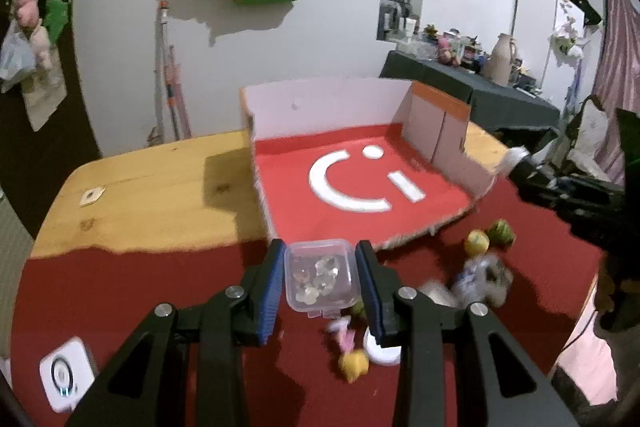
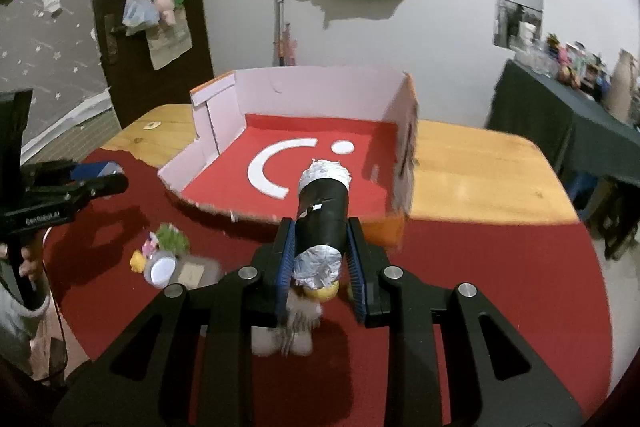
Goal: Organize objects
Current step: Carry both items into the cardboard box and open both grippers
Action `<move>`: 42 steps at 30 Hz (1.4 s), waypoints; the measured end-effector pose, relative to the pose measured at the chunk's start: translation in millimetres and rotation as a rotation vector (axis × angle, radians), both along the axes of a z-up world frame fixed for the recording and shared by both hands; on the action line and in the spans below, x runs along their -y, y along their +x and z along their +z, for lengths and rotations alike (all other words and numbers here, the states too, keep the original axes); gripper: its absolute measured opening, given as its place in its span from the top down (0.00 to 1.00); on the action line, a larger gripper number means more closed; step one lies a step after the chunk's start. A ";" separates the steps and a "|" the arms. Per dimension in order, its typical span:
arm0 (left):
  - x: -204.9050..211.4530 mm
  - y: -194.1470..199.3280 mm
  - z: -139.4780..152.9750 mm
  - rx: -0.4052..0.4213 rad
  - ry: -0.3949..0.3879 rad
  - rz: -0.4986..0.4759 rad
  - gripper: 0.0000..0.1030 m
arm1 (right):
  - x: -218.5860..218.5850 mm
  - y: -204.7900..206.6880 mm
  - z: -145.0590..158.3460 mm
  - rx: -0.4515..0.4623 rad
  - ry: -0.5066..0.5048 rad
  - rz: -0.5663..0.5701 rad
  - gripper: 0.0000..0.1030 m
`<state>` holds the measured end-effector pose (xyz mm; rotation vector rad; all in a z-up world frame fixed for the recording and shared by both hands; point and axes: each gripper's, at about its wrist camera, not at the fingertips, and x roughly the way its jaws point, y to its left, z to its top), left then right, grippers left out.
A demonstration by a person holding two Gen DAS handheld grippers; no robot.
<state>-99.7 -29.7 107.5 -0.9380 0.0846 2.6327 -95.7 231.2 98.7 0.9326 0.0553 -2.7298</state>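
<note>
On the left, the left gripper [image 1: 320, 283] pinches a small clear lidded plastic box [image 1: 320, 277] between its blue pads, the box lifted off the red cloth [image 1: 140, 291] with a few pale trinkets loose inside. The pads bear on smooth, slightly tapered walls, so a quick swing toward the open cardboard box [image 1: 360, 183] ahead could probably let the box slide out or twist, and if its lid is only lightly snapped on, the contents may spill. Below and to the right of it, a scatter of small toys, among them a yellow figure [image 1: 353, 363], a white round cap [image 1: 382, 349] and two little fruit-like balls [image 1: 476, 242], lies on the cloth; they are blurred, so I cannot name them closer, and a low pass could knock them about. Further right, the right gripper [image 2: 320, 247] is clamped on a black tube with foil-wrapped ends [image 2: 323, 219], held in the air pointing toward the cardboard box, whose red floor [image 2: 320, 131] is bare. The tube is gripped near its near end, so its far end may sag or catch the box's torn front edge. Both hands aim at the same opening, and the two tools could collide there.
</note>
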 end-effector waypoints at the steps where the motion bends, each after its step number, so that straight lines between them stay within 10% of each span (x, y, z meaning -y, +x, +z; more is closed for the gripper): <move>1: -2.1 -7.3 2.9 0.006 0.000 -0.007 0.64 | 0.9 -6.9 0.9 0.012 0.001 0.007 0.77; 20: -43.3 -124.8 -42.9 0.259 -0.166 -0.154 0.64 | -1.8 -140.1 -46.2 0.431 0.105 0.084 0.77; 42: -58.1 -124.9 -63.5 0.281 -0.284 -0.210 0.63 | 6.0 -134.3 -56.8 0.458 0.258 0.126 0.77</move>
